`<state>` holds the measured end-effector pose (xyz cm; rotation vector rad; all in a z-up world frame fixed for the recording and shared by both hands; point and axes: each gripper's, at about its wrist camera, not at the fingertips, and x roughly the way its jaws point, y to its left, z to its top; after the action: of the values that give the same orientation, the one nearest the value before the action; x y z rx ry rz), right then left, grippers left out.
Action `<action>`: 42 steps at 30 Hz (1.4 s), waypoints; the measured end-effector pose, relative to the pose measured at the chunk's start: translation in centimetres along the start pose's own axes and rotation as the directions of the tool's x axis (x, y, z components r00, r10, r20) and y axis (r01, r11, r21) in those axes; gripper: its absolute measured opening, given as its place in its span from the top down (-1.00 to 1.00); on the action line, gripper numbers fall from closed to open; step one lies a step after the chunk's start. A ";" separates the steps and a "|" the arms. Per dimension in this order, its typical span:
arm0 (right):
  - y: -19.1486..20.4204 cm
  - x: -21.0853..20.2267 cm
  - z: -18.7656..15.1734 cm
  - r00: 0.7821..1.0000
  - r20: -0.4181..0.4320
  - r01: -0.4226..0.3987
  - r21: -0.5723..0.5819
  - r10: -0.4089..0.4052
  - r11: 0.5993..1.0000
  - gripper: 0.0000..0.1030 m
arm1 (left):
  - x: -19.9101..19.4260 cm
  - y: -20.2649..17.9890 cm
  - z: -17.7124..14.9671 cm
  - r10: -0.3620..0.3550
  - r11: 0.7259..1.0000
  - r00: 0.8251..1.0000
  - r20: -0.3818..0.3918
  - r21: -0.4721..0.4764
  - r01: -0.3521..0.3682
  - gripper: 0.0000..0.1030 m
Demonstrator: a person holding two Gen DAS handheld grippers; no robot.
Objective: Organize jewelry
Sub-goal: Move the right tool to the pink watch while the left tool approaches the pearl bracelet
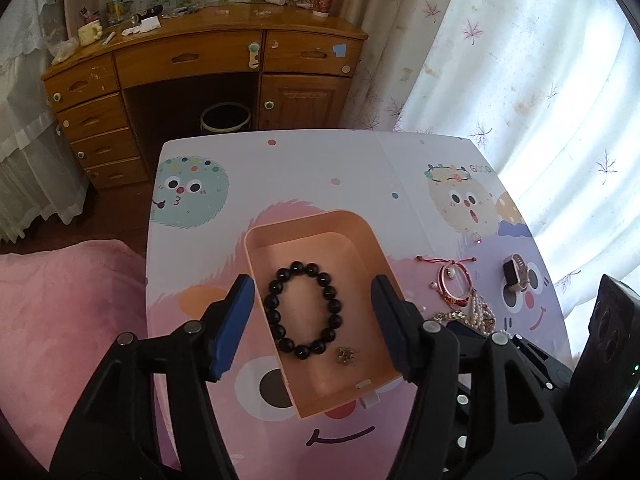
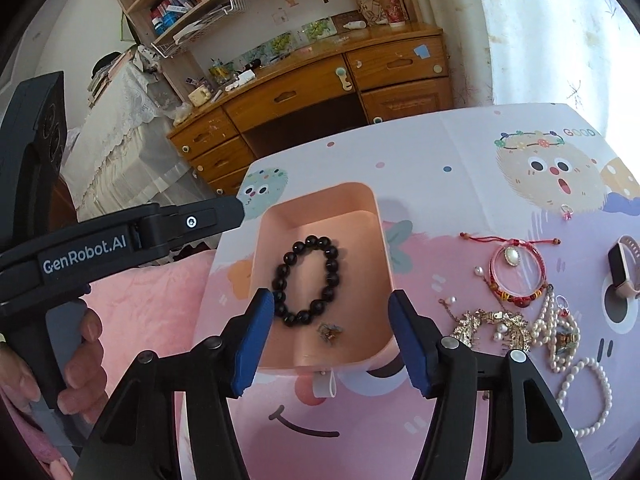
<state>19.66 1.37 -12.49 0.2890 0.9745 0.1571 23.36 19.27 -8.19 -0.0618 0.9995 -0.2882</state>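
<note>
An open peach box [image 1: 308,220] [image 2: 320,200] sits on the cartoon-print table [image 1: 320,168]. In it lie a black bead bracelet [image 1: 297,267] [image 2: 298,247] and a small gold trinket [image 1: 346,356] [image 2: 330,332]. My left gripper [image 1: 312,284] hovers over the box, open, its blue pads apart with nothing pinched. The right gripper [image 2: 331,295] is likewise open above the box's near end and holds nothing. To the right of the box lie loose pieces: a red cord bracelet with a pendant [image 2: 516,264], a gold chain [image 2: 492,324], pearl strands [image 2: 588,392], a watch [image 2: 622,268] [image 1: 514,278] and a small ring [image 2: 567,211].
A wooden desk with drawers [image 1: 192,60] stands behind the table, with a bin [image 1: 226,118] under it. A floral curtain [image 1: 520,80] hangs at the right. A pink blanket [image 1: 60,320] lies left of the table. A hand [image 2: 84,344] grips the left tool's handle.
</note>
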 end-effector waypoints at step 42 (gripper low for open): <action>-23.9 -12.5 -2.7 0.945 -0.323 -0.009 0.113 0.045 0.994 -0.48 | 2.2 -20.1 -12.2 -0.005 0.972 0.953 -0.303 -0.225 -0.067 -0.12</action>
<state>10.59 -24.11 -11.47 0.3862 1.3102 0.1794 10.05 0.41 -12.90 -0.2212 1.3352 -0.1514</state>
